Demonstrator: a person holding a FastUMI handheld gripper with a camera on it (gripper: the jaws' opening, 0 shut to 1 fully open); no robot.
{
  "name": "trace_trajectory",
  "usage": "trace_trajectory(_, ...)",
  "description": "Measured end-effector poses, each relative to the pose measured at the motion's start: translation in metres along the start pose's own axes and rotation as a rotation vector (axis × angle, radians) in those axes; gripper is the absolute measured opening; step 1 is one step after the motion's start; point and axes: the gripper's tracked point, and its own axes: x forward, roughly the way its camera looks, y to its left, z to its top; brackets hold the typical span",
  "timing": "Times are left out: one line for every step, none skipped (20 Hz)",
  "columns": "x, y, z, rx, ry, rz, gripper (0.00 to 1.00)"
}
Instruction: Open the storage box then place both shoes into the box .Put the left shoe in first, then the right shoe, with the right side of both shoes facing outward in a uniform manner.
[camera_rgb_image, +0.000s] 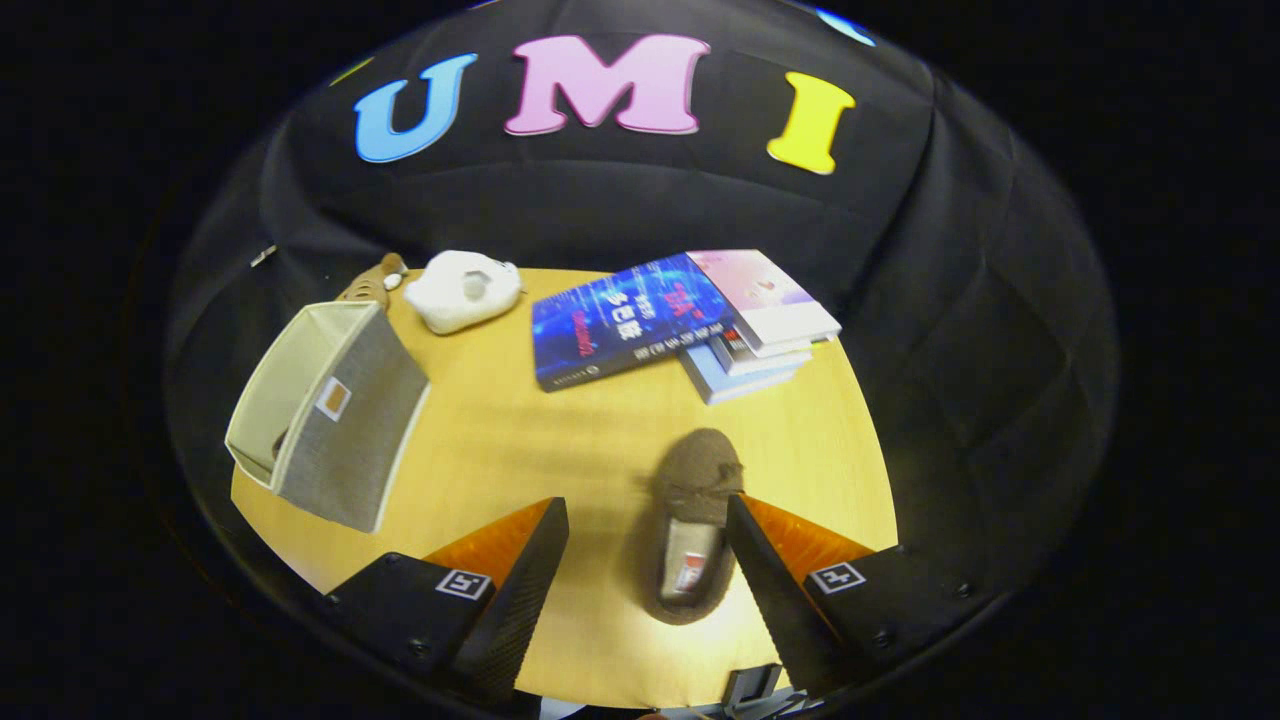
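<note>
Gripper (645, 520): held spread wide, nothing clasped between the fingers.
Brown shoe (695, 525): laid on the wooden table (560, 420) between the fingers, close against the right one; long axis runs along the fingers, toe pointed away, opening upward.
Storage box (330, 425): set to the left beyond the left finger, tipped on its side, opening turned leftward.
Second shoe (375, 280): partly seen behind the box.
White plush toy (462, 290): beside it.
Books (680, 320): stacked beyond the brown shoe.

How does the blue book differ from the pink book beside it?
The blue book is larger, dark-covered and lies angled on the table; the pink book is smaller, pale, and tops a stack. Both lie flat, closed, beyond the open tool, whose fingers flank the brown shoe.
</note>
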Motion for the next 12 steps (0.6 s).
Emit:
trace_trajectory(0.008, -0.017, -0.010, 0.012, 0.007, -0.017, 0.99)
trace_trajectory(0.018, -0.032, -0.019, 0.016, 0.015, -0.032, 0.98)
trace_trajectory(0.027, -0.044, -0.028, 0.018, 0.028, -0.043, 0.99)
trace_trajectory(0.038, -0.054, -0.038, 0.019, 0.049, -0.047, 0.98)
trace_trajectory(0.050, -0.061, -0.045, 0.023, 0.064, -0.048, 0.99)
trace_trajectory(0.062, -0.065, -0.052, 0.019, 0.077, -0.049, 0.99)
trace_trajectory(0.075, -0.068, -0.059, -0.002, 0.092, -0.051, 0.99)
trace_trajectory(0.086, -0.070, -0.067, -0.032, 0.117, -0.056, 0.99)
trace_trajectory(0.096, -0.070, -0.072, -0.052, 0.133, -0.056, 0.99)
trace_trajectory(0.106, -0.067, -0.074, -0.056, 0.135, -0.050, 0.99)
trace_trajectory(0.116, -0.064, -0.076, -0.045, 0.143, -0.044, 1.00)
trace_trajectory(0.124, -0.063, -0.074, -0.021, 0.144, -0.042, 0.99)
